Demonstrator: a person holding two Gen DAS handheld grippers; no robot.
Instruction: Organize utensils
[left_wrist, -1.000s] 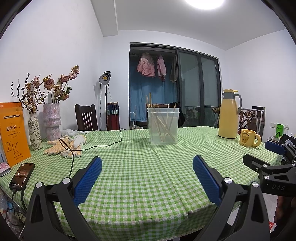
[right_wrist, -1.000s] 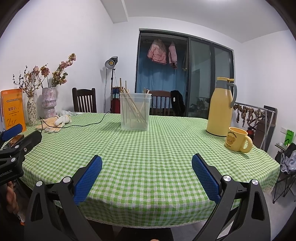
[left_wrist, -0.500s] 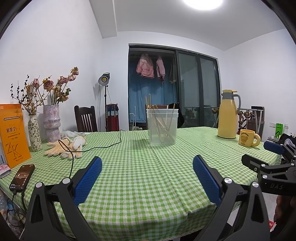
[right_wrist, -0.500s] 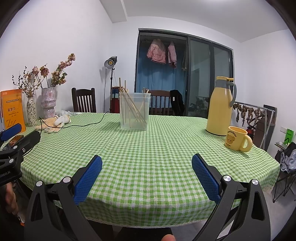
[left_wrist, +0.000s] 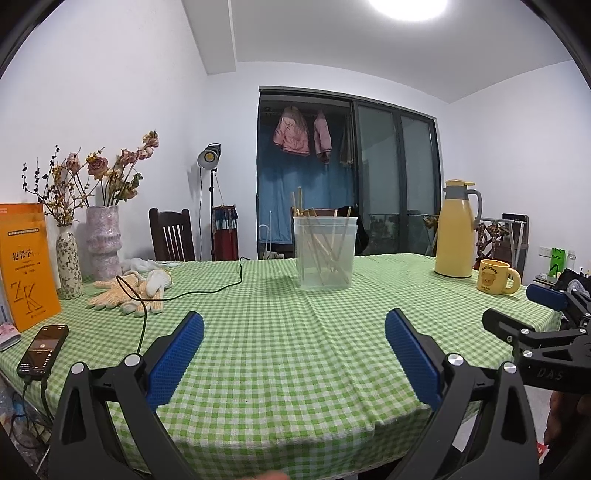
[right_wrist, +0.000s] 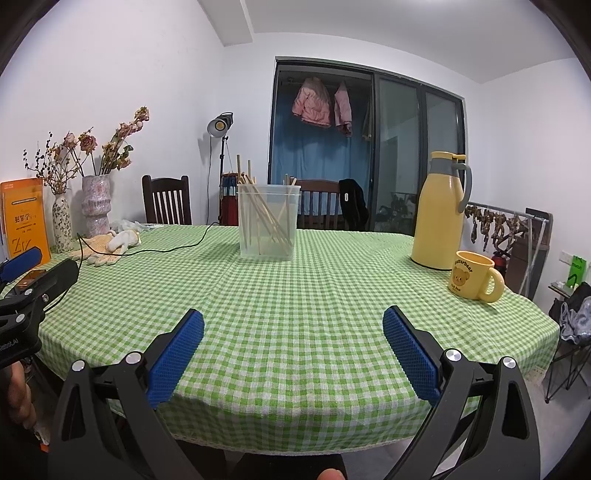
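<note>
A clear plastic container (left_wrist: 325, 253) holding several wooden chopsticks (left_wrist: 323, 245) stands upright toward the far side of the green checked table (left_wrist: 280, 354). It also shows in the right wrist view (right_wrist: 267, 221), with the chopsticks (right_wrist: 264, 218) leaning inside. My left gripper (left_wrist: 293, 356) is open and empty above the near edge of the table. My right gripper (right_wrist: 293, 354) is open and empty, also at the near edge. Each gripper shows at the side of the other's view, the right one (left_wrist: 532, 317) and the left one (right_wrist: 33, 273).
A yellow thermos (right_wrist: 441, 218) and a yellow mug (right_wrist: 474, 280) stand at the right. Two vases (left_wrist: 88, 247), an orange book (left_wrist: 24, 266), gloves (left_wrist: 129, 291), a cable (left_wrist: 184, 291) and a phone (left_wrist: 42, 349) lie at the left. Chairs stand behind the table.
Both grippers have tilted slightly and stayed open at the near edge of the table. Nothing on the table has moved.
</note>
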